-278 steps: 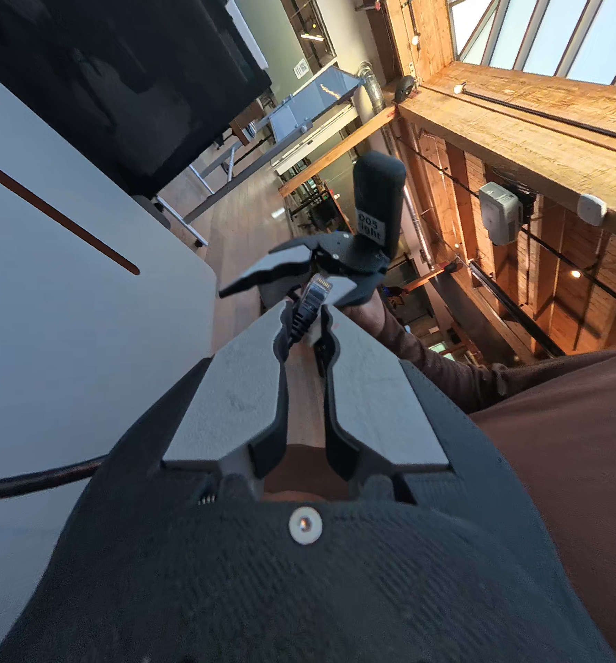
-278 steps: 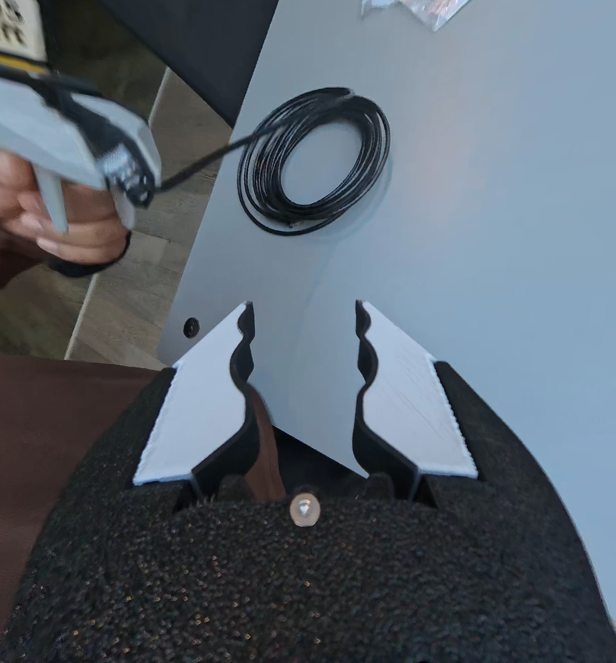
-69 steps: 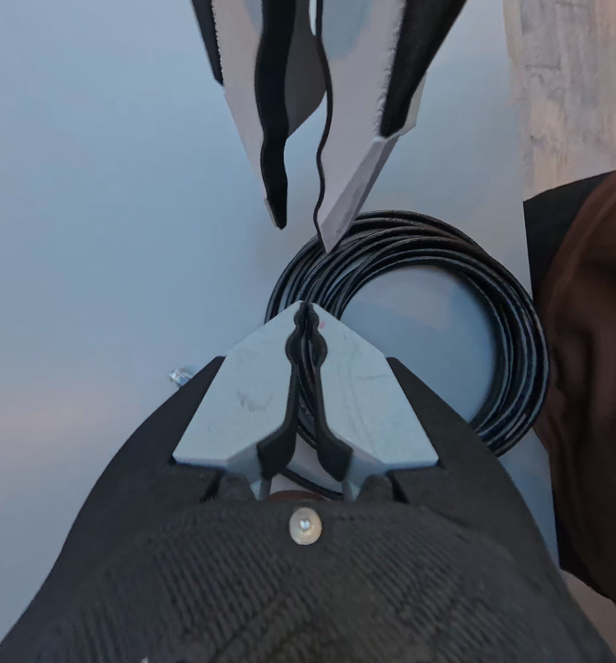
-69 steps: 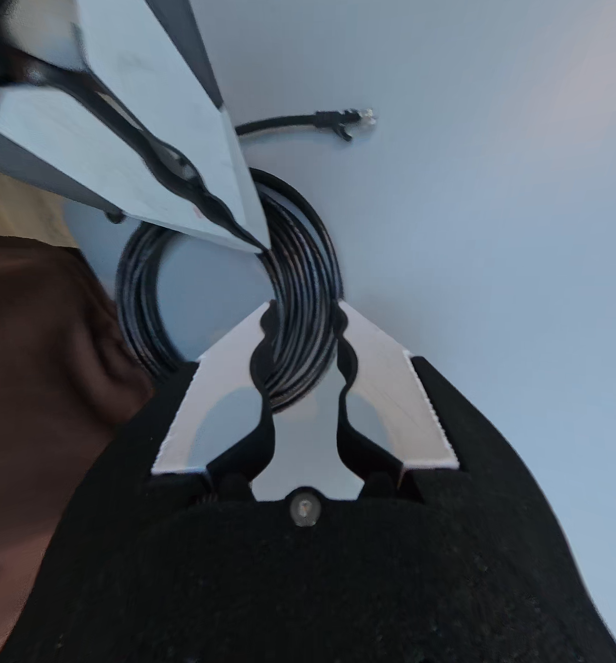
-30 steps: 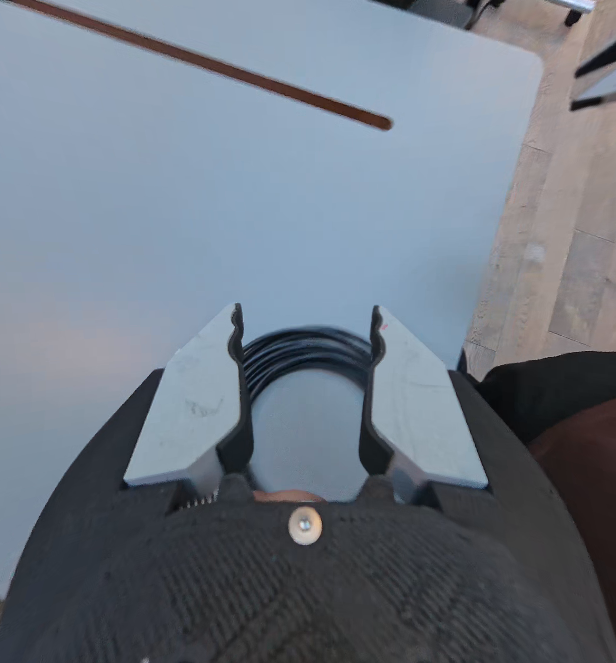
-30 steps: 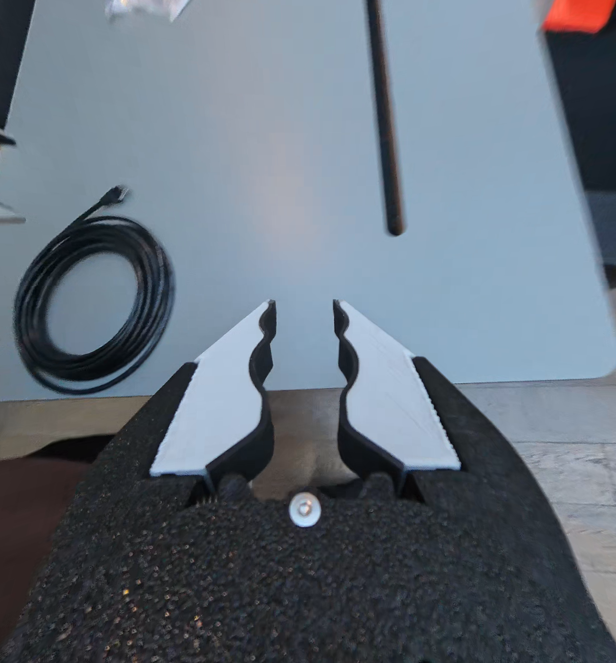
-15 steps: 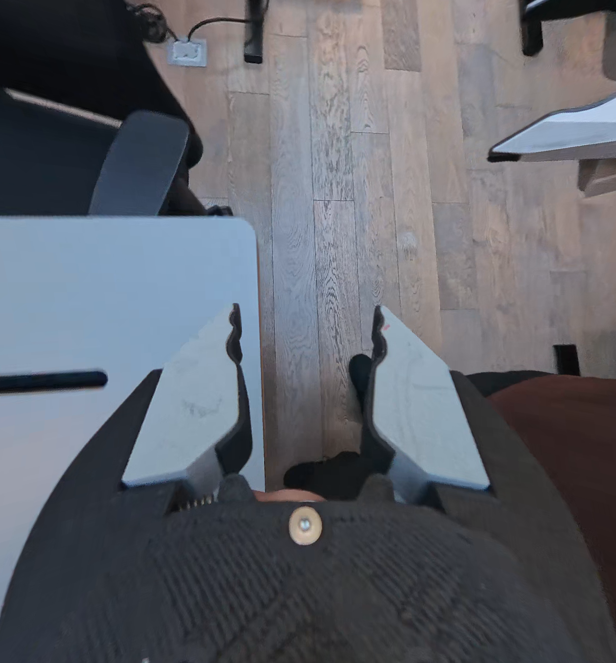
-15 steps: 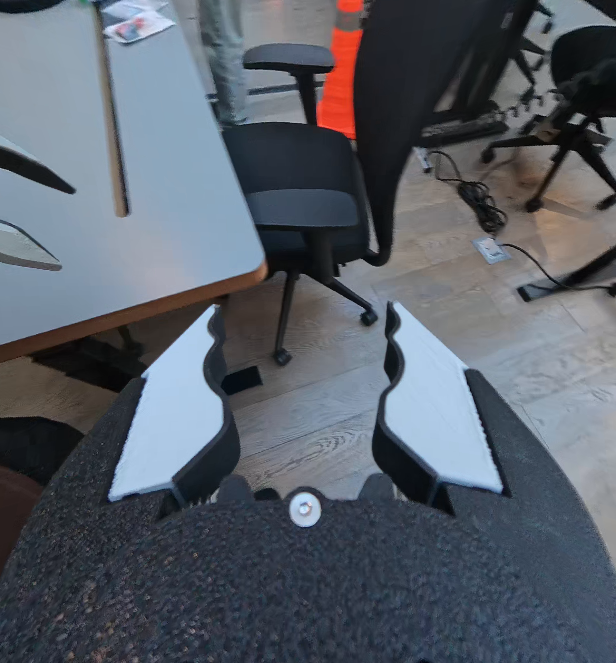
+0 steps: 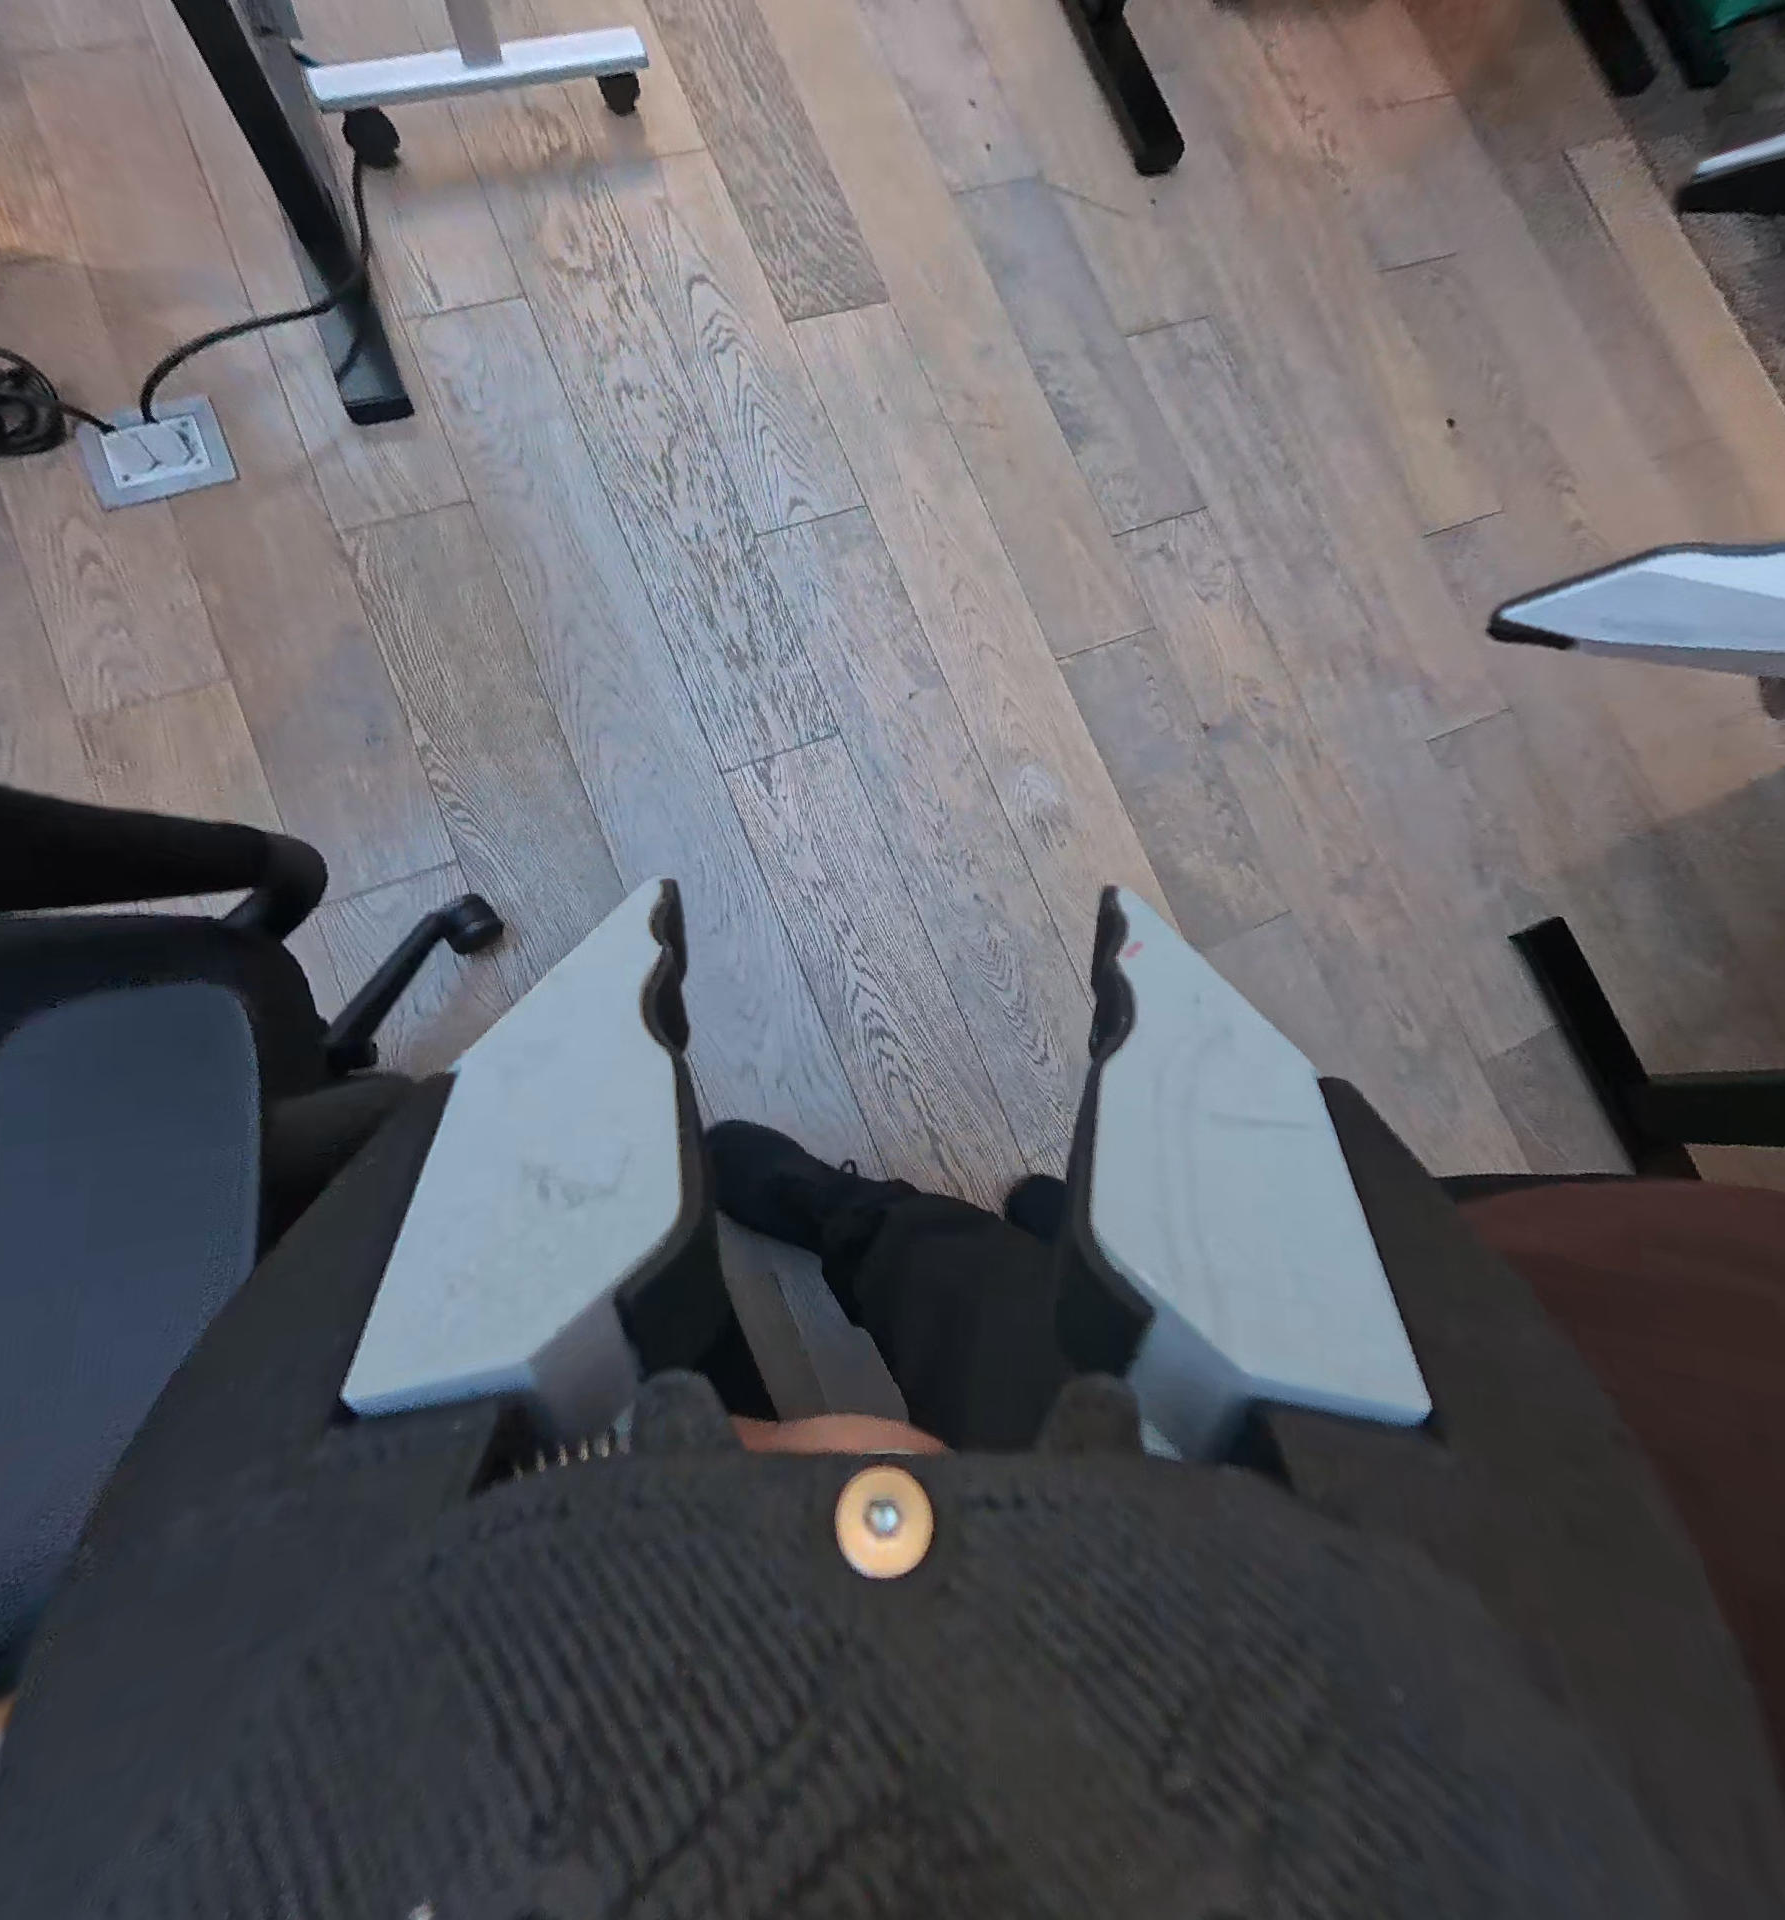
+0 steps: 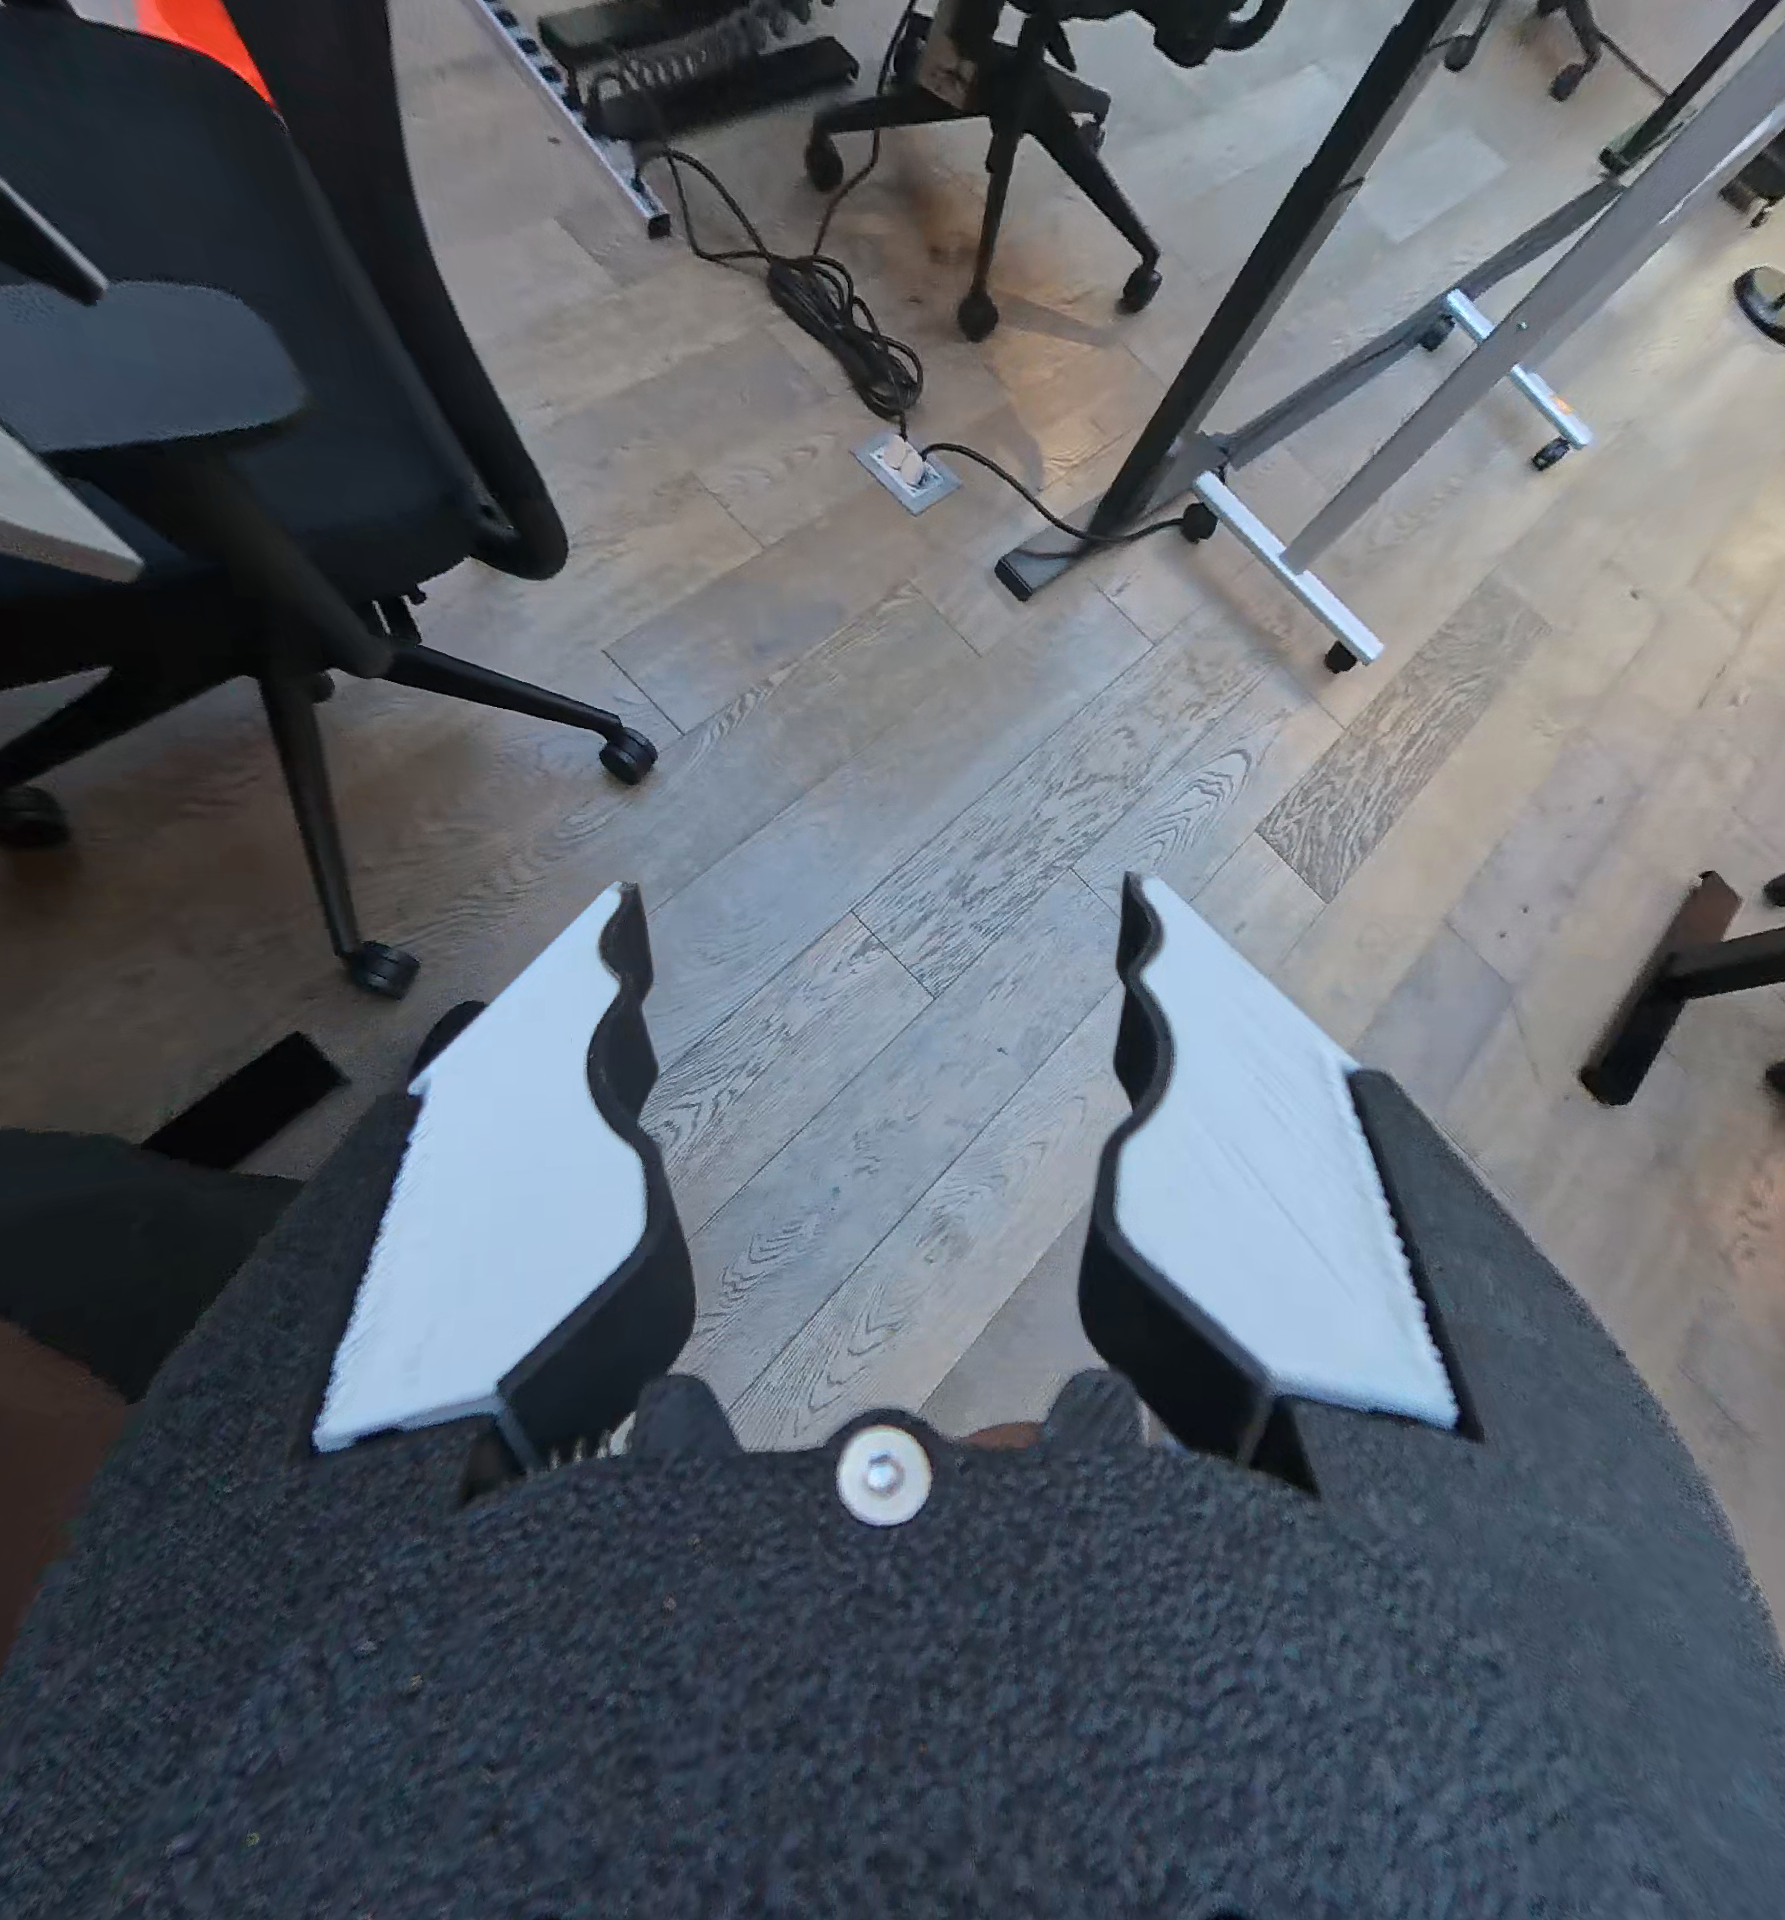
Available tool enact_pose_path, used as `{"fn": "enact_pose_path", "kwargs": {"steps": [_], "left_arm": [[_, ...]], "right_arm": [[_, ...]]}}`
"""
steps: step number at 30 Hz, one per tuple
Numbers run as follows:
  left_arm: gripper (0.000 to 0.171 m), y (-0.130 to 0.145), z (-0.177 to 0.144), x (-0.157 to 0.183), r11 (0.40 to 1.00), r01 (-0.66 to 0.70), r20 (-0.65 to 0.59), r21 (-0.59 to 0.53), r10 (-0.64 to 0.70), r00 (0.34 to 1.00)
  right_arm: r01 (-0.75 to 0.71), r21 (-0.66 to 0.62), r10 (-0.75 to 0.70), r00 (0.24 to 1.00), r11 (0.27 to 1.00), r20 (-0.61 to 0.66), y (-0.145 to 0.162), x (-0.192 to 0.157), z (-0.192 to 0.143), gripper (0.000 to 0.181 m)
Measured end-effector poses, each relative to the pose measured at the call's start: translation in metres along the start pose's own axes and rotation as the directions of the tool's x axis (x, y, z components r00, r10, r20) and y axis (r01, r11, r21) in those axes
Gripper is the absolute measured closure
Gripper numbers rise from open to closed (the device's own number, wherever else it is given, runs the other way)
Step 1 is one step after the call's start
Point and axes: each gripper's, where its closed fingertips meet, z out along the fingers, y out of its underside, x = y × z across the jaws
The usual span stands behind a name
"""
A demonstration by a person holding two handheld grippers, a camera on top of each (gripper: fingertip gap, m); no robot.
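While both tools are pointing down at the wooden floor (image 9: 867, 520), the left gripper (image 9: 883, 914) and right gripper (image 10: 883, 904) are hanging released, grasping nothing. An office chair (image 10: 244, 436) is sitting upper left of the right view; swinging the grippers sideways is risking a knock against it.

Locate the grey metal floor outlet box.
The grey metal floor outlet box sits upper left in the left wrist view, beside the black desk foot; upper centre in the right wrist view.

both wrist views high, facing down, sharing wooden floor (image 9: 867, 520)
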Motion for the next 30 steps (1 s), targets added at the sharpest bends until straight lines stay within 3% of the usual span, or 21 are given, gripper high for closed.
{"fn": "enact_pose_path", "kwargs": {"steps": [4, 7, 10, 15, 18, 25, 27, 30], "left_arm": [[0.082, -0.042, 0.023, -0.049, 0.998, -0.023, 0.024, 0.050, 0.022, 0.999], [0.077, -0.084, 0.030, -0.082, 0.990, -0.064, 0.040, 0.126, 0.059, 0.997], [0.076, -0.114, 0.042, -0.110, 0.982, -0.121, 0.058, 0.148, 0.114, 0.992], [0.081, -0.153, 0.064, -0.138, 0.979, -0.100, 0.042, 0.175, 0.094, 0.995], [0.083, -0.170, 0.089, -0.159, 0.982, -0.088, 0.082, 0.166, 0.075, 0.994], [0.083, -0.237, 0.153, -0.211, 0.992, -0.053, 0.167, 0.114, 0.033, 0.985], [0.083, -0.259, 0.171, -0.228, 0.996, -0.058, 0.213, 0.070, 0.042, 0.976], [0.082, -0.287, 0.186, -0.246, 0.997, 0.044, 0.246, -0.057, -0.029, 0.969]], "right_arm": [[-0.099, -0.084, 0.099, 0.995, 0.992, -0.005, -0.035, 0.015, 0.039, 0.092], [-0.151, -0.067, 0.152, 0.988, 0.986, 0.006, -0.075, 0.025, 0.069, 0.092], [-0.171, -0.081, 0.172, 0.985, 0.982, 0.005, -0.102, 0.034, 0.102, 0.092], [-0.105, -0.083, 0.109, 0.993, 0.991, 0.053, -0.128, 0.047, 0.154, 0.092], [-0.098, -0.079, 0.111, 0.974, 0.992, 0.198, -0.139, 0.045, 0.190, 0.111], [-0.009, -0.011, 0.012, 0.930, 1.000, 0.368, -0.173, 0.098, 0.307, 0.112], [0.035, 0.007, -0.035, 0.906, 0.999, 0.422, -0.190, 0.118, 0.341, 0.111], [0.046, 0.039, -0.059, 0.861, 0.998, 0.505, -0.231, 0.150, 0.371, 0.111]]}}
